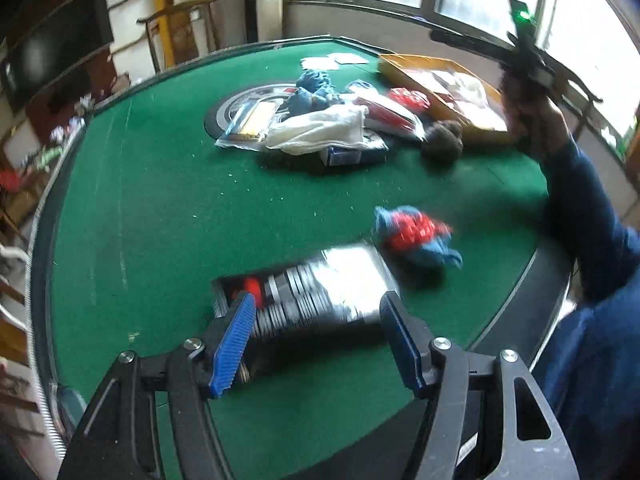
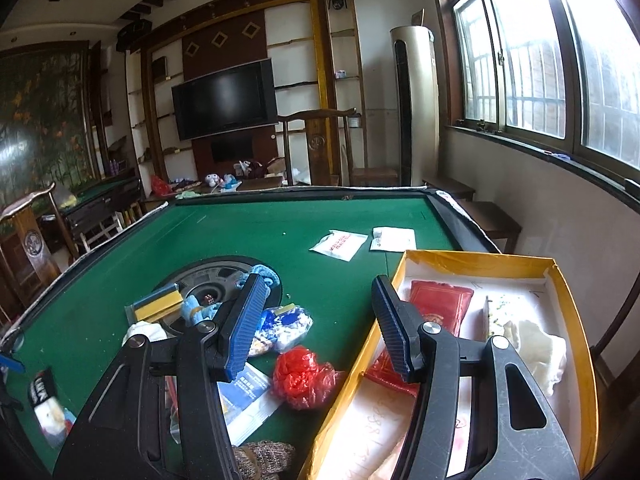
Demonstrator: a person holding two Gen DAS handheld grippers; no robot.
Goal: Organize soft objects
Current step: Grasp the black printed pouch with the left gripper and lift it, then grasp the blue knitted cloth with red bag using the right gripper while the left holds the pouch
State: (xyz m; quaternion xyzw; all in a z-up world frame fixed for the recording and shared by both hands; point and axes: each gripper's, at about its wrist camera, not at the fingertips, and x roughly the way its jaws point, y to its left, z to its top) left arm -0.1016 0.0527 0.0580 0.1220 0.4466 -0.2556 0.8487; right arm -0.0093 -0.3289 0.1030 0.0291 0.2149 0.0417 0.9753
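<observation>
Looking down the left gripper [image 1: 318, 344], I see its jaws spread with nothing pressed between them; a glossy black packet [image 1: 316, 284] lies on the table [image 1: 160, 220] just beyond the blue pads, blurred, and I cannot tell whether they touch it; beside the packet sits a small blue-and-red soft toy [image 1: 412, 236]; between that packet and the central heap the green felt is bare, and bare again out to the curved rail on the left; past the heap the yellow box [image 1: 404, 66] lies by the far edge, with a brown knitted ball [image 1: 442, 140] near its front corner; a white cloth [image 1: 320, 128] drapes the middle of the heap, a blue plush [image 1: 316, 88] behind it; a hand [image 1: 532, 116] in a dark blue sleeve carries the other tool above the box; from the right gripper [image 2: 316, 324], jaws also apart and empty, I get what the left misses: the box interior, holding a red packet [image 2: 440, 304] and a cream cloth [image 2: 540, 352], its near wall running right beneath one finger; a red plastic bag [image 2: 304, 376] lies just outside that wall, and two white sachets [image 2: 340, 244] rest on open felt beyond the box.
</observation>
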